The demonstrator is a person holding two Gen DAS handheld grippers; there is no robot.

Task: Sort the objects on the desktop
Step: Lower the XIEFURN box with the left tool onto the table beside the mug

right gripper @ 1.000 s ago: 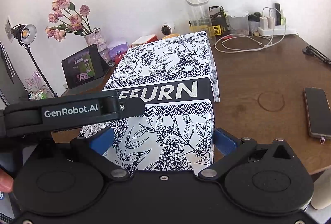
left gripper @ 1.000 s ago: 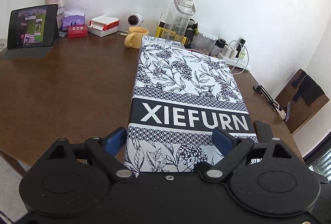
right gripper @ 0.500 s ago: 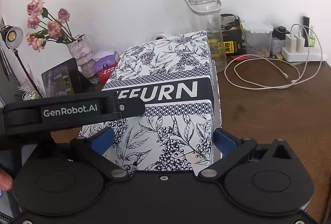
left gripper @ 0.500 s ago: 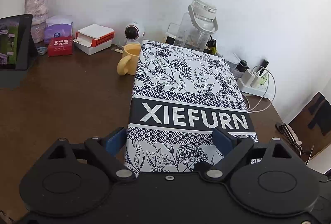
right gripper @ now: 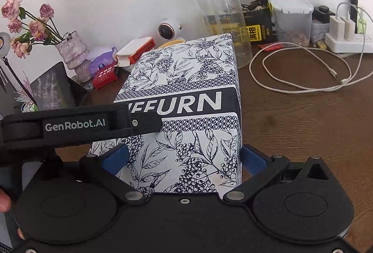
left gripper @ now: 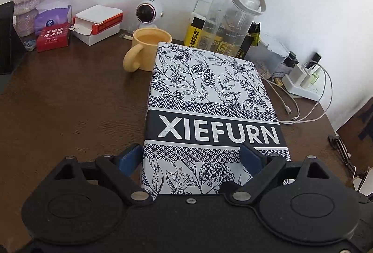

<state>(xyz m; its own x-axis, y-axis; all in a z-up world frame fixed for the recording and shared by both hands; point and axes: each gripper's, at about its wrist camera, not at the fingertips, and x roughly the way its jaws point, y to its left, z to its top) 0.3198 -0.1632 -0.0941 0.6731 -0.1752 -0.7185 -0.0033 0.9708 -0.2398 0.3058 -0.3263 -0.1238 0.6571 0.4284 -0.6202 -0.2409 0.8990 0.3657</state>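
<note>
Table (left gripper: pixel 70 99): dark wood-grain surface; it carries every item listed below.
Printed box (left gripper: pixel 209 99): large rectangular box, white with dark botanical print and a "XIEFURN" band. It sits on or just above the table, far end just beside the yellow mug and the clear jug; contact with the table cannot be determined. Judged stiff cardboard with a smooth, possibly slippery print; weight unknown, so treat as bulky. Too wide for one gripper across its length; the near end is the practical place to hold, one gripper at each corner.
Left gripper (left gripper: pixel 193 157): jaws spread wide, blue pads flanking the near end of the printed box, apparently bearing on it.
Right gripper (right gripper: pixel 184 159): jaws spread wide, pads on either side of the box's near right corner, apparently clamping it.
Clear jug (left gripper: pixel 233 12): tall, transparent, handled lid; judged light and easy to tip.
Yellow mug (left gripper: pixel 146 52): upright, handle toward the left; judged breakable.
Charging cable (right gripper: pixel 303 71): loose loops right of the box; snag risk.
</note>
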